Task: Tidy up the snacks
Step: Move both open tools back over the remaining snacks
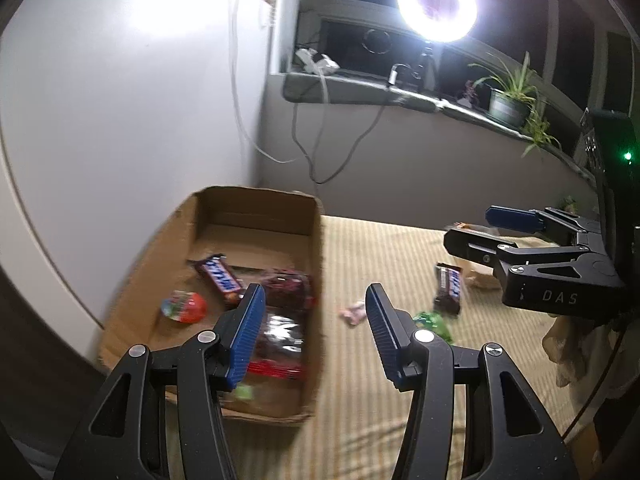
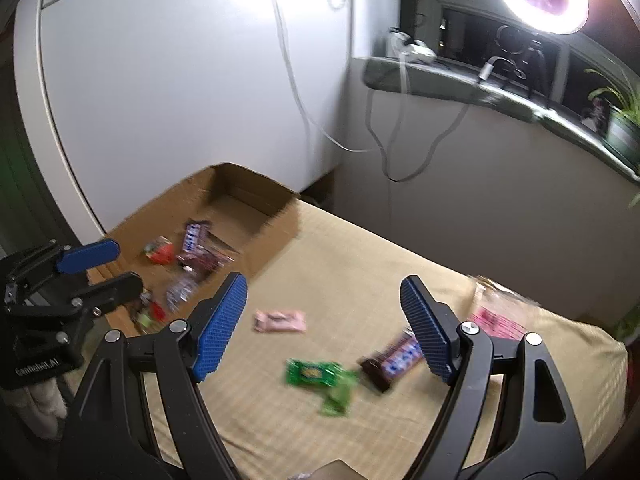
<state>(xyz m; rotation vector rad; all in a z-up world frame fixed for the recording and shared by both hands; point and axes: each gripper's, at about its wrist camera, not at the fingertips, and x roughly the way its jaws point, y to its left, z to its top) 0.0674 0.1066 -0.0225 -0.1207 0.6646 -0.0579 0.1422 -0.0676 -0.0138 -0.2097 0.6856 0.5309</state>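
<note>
A shallow cardboard box (image 1: 316, 240) (image 2: 276, 224) lies at the left of a tan cloth surface. It holds a Snickers bar (image 1: 220, 280), a red egg-shaped sweet (image 1: 184, 306) (image 2: 160, 252) and clear packets (image 1: 280, 320). On the cloth lie a pink sweet (image 1: 354, 312) (image 2: 280, 322), a green packet (image 1: 434, 322) (image 2: 320, 376) and a second Snickers bar (image 1: 450, 288) (image 2: 394, 360). My left gripper (image 1: 316, 340) is open and empty over the box's right wall. My right gripper (image 2: 324, 332) is open and empty above the loose snacks; it also shows in the left wrist view (image 1: 480, 228).
A clear bag with a pink label (image 2: 498, 316) lies at the far right of the cloth. A white cabinet (image 2: 180, 80) stands behind the box. A ring light (image 1: 438, 4), cables and potted plants (image 1: 510, 96) are on the windowsill.
</note>
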